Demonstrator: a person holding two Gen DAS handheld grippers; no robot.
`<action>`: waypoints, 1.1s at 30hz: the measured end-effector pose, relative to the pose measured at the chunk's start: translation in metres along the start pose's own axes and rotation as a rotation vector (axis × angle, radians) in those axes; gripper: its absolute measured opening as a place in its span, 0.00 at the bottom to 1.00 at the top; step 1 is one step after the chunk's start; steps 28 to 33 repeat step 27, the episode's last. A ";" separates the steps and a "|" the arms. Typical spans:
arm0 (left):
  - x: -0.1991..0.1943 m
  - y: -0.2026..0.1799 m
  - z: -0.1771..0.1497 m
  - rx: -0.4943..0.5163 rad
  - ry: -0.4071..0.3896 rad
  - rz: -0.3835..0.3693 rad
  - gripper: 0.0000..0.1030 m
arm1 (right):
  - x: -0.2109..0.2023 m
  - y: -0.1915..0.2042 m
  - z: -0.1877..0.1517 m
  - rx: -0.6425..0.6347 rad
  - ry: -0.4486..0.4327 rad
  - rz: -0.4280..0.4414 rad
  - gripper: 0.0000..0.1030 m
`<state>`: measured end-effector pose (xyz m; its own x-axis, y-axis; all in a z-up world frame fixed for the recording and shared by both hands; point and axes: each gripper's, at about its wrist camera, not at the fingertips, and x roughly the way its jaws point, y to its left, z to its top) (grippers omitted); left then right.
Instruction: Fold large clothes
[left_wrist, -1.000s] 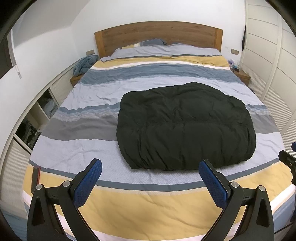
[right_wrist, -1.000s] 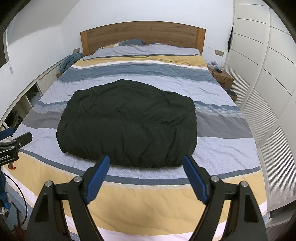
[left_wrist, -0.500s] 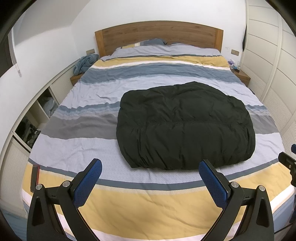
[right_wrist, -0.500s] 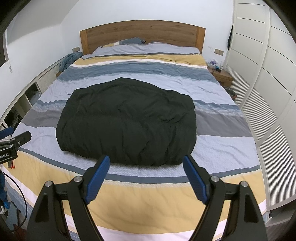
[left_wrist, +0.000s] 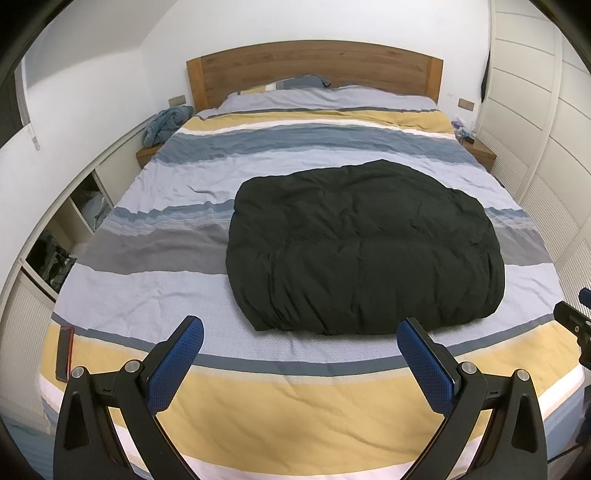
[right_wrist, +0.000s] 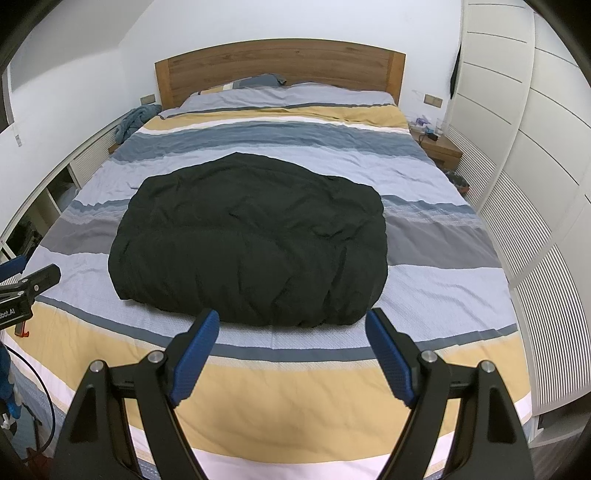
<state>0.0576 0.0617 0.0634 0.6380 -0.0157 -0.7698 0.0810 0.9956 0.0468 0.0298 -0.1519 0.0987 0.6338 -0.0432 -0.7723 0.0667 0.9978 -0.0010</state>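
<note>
Left wrist view: dark padded garment (left_wrist: 364, 254) laid mid-bed (left_wrist: 147, 295), ahead and rightward of left gripper (left_wrist: 300, 350), long axis across bed. Right gripper (right_wrist: 291, 347) judged nearer. Both jaws spread wide, nothing held. Partial lettering "obot.AI" read on left gripper body.

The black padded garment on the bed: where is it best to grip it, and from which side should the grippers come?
Probably the rounded near edge of the black garment, one corner per gripper, coming from the foot of the bed. That edge faces both open grippers, left and right, and bulges clear of the cover, so a finger could slide under it.
</note>
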 end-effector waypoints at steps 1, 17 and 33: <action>0.000 0.000 0.000 -0.005 0.002 -0.003 1.00 | 0.000 -0.001 -0.001 0.002 0.000 -0.001 0.79; 0.000 0.000 -0.005 -0.006 0.001 -0.005 1.00 | -0.002 -0.011 -0.001 0.017 -0.002 -0.009 0.79; 0.000 -0.003 -0.008 0.012 -0.006 0.007 1.00 | -0.004 -0.013 0.000 0.026 -0.006 -0.013 0.79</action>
